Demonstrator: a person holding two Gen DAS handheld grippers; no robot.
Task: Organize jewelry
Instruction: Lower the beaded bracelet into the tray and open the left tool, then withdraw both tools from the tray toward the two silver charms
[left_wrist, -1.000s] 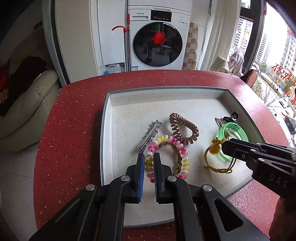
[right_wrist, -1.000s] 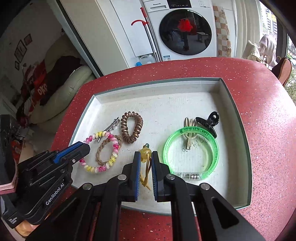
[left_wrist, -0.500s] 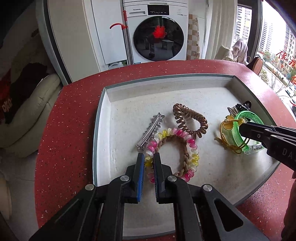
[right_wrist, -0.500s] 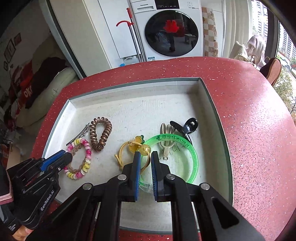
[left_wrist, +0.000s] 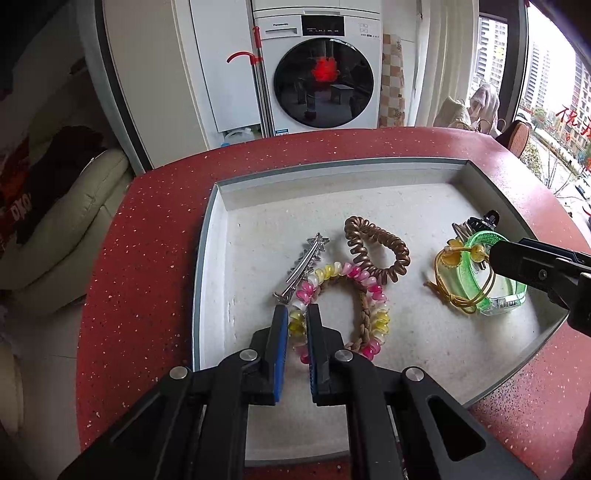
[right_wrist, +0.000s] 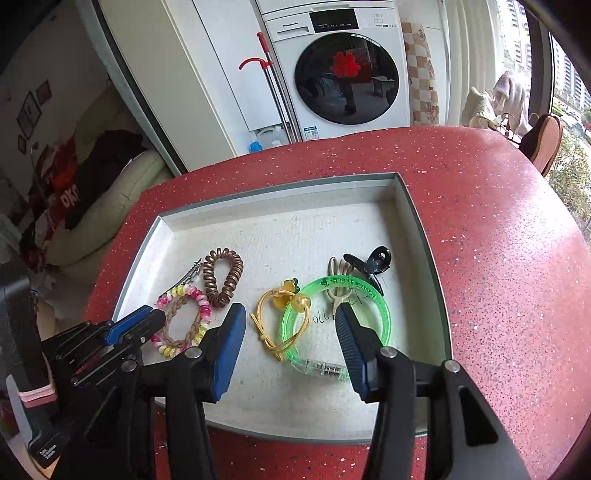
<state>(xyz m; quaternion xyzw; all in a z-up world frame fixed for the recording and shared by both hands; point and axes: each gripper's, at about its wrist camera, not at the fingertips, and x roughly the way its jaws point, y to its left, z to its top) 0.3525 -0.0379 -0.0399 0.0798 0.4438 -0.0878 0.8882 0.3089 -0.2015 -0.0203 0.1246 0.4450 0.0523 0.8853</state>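
While left fingers (left_wrist: 297, 325) pinch the beaded bracelet (left_wrist: 369, 291), right fingers (right_wrist: 291, 321) are opening (washer (right_wrist: 340, 70) reads Panasonic)

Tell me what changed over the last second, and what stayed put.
The right claw dragged the yellow cord hair tie rightward onto the green bangle and let go; its jaws are opening, nothing pressed between them. The left claw stays shut on the beaded bracelet. The coil hair tie, silver clip and black clip lie as before in the tray.
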